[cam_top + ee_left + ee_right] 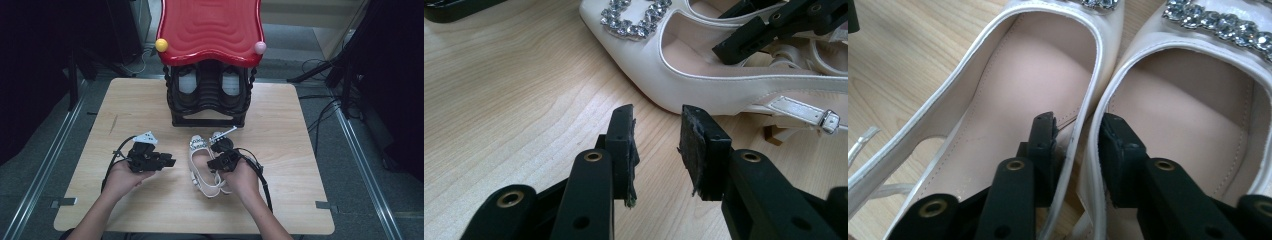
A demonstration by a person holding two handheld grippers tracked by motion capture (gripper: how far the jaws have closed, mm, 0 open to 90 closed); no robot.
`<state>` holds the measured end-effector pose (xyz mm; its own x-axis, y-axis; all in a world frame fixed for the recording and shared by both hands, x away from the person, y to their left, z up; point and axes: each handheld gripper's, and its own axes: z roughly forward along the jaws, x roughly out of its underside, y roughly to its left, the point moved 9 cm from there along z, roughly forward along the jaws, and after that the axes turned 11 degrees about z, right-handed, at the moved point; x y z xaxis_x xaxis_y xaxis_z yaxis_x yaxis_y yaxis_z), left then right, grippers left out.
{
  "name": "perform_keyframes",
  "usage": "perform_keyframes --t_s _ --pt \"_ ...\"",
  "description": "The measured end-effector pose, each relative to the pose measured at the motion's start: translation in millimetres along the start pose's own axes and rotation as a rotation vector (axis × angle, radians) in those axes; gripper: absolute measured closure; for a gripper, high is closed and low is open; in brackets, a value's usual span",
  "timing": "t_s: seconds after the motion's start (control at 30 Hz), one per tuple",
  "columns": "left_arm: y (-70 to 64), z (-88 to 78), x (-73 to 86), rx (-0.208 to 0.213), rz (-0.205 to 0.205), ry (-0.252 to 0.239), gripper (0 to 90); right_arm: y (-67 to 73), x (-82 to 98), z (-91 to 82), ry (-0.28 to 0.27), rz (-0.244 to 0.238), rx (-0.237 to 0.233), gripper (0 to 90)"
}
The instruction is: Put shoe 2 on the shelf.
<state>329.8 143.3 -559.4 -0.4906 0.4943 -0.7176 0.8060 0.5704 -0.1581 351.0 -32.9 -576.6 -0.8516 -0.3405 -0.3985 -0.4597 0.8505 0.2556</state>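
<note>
Two white shoes point(204, 167) are seen in the high view lying side by side on a pale wooden table point(150, 210), toes toward a black rack point(209, 100) topped by a red wavy tray point(210, 27). Grey floor, metal rails and cables are visible around the table, with dark surroundings at either side. The left gripper point(167, 162) is held just above the board, apart from the shoes; the right gripper point(216, 164) is lowered onto the pair.

In the left gripper view, the jaws are parted with nothing between them, above light wood grain, and a jewelled buckle point(634, 20) is seen on the nearer shoe.

In the right gripper view, the adjoining inner walls of both shoes point(1093, 125) are pinched between the jaws, one jaw inside each shoe.
</note>
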Motion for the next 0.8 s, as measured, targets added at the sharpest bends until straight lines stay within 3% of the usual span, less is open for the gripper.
perform_keyframes --t_s 0.13,0.2,0.33,0.63,0.8 --pt "1.2 -1.7 -0.3 0.0 0.001 -0.005 66.2 -2.0 -1.4 -0.7 -0.013 0.013 -0.009 79.2" --pt "2.9 -2.5 -0.1 -0.007 -0.001 -0.005 65.9 -2.0 -1.6 -1.6 -0.025 -0.01 -0.004 81.4" --pt "8.0 -3.0 1.6 -0.025 -0.014 -0.001 61.1 -3.8 -0.8 -4.1 -0.04 -0.006 -0.007 84.8" --pt "10.8 -4.4 3.0 -0.028 -0.016 -0.002 60.4 -10.8 -5.2 -15.3 0.011 -0.126 -0.012 86.5" --pt "11.9 -5.3 3.2 -0.029 -0.021 -0.007 60.5 -13.3 -12.0 -19.0 0.052 -0.156 -0.012 86.4"
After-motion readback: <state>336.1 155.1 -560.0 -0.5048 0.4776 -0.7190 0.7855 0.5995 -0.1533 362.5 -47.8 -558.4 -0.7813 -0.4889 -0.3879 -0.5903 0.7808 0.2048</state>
